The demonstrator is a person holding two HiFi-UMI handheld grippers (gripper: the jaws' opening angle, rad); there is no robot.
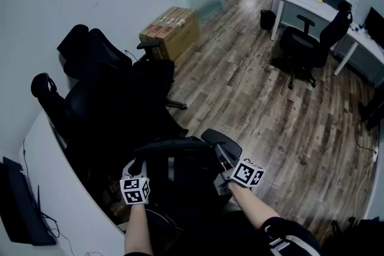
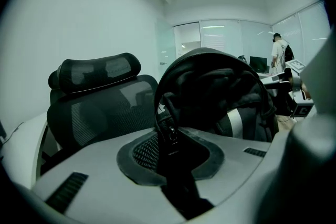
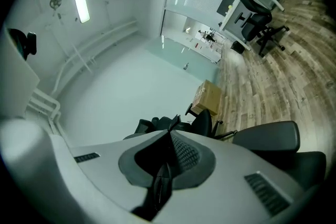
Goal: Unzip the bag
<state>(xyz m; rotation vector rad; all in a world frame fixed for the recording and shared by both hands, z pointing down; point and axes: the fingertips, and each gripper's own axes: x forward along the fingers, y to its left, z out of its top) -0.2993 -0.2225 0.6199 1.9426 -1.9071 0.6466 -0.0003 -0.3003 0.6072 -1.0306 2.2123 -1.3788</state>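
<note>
A black backpack (image 1: 180,180) with grey stripes stands upright close in front of me, between both grippers. My left gripper (image 1: 134,168) is at its left side. In the left gripper view the backpack (image 2: 210,86) fills the middle, and the left gripper (image 2: 171,139) is shut on a black zipper pull (image 2: 170,132) with a small metal piece on it. My right gripper (image 1: 224,179) is at the backpack's right side. In the right gripper view the right gripper (image 3: 169,150) is shut on a thin black strip (image 3: 159,186) of the bag with zipper teeth along it.
Black office chairs (image 1: 102,87) crowd the space beyond the backpack, one with a headrest (image 2: 97,73). A white desk (image 1: 57,189) with a monitor (image 1: 18,204) runs along my left. Cardboard boxes (image 1: 172,27) stand by the wall. A desk (image 1: 327,9), a chair (image 1: 306,45) and a person (image 2: 278,52) are across the wooden floor.
</note>
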